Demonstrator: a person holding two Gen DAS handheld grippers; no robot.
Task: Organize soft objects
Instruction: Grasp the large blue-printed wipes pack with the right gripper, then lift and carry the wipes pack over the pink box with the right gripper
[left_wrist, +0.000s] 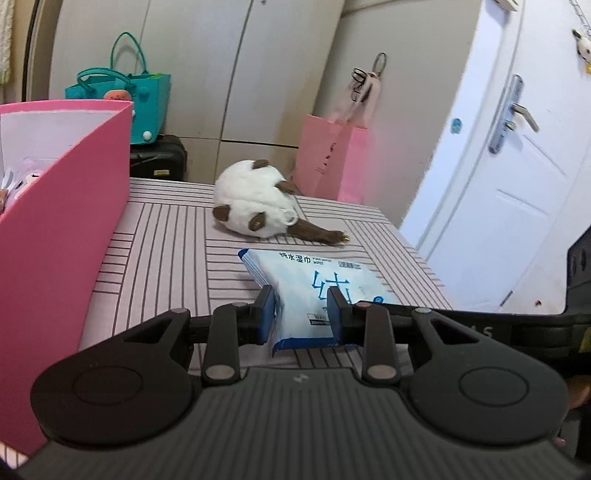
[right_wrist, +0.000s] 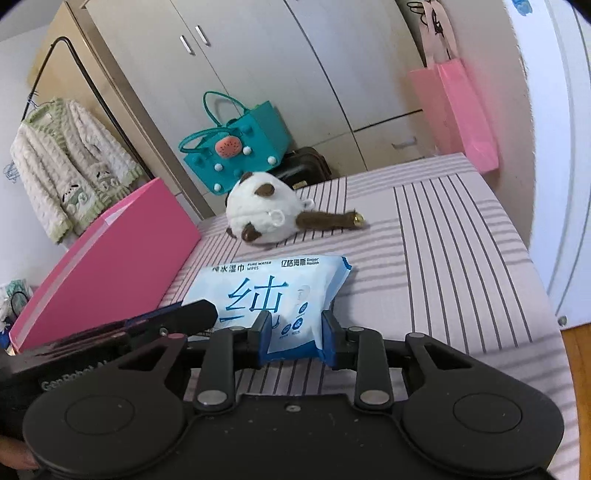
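Note:
A light-blue pack of wet wipes (left_wrist: 317, 280) (right_wrist: 266, 284) lies on the striped cloth of the table (left_wrist: 166, 251) (right_wrist: 443, 258). Both grippers hold its near edge, which looks slightly raised. My left gripper (left_wrist: 301, 295) is shut on the pack's left part, and my right gripper (right_wrist: 295, 317) is shut on its right part. The left gripper's black fingers (right_wrist: 199, 310) also show in the right wrist view. Behind the pack lies a white and brown plush toy (left_wrist: 255, 206) (right_wrist: 262, 210). An open pink box (left_wrist: 55, 221) (right_wrist: 110, 258) stands at the left with small items inside.
A teal handbag (left_wrist: 147, 99) (right_wrist: 236, 155) sits on a black case (left_wrist: 159, 158) behind the table. A pink paper bag (left_wrist: 332, 162) (right_wrist: 458, 110) leans at the far right. A white door (left_wrist: 517, 147) is to the right; a cardigan (right_wrist: 70, 162) hangs left.

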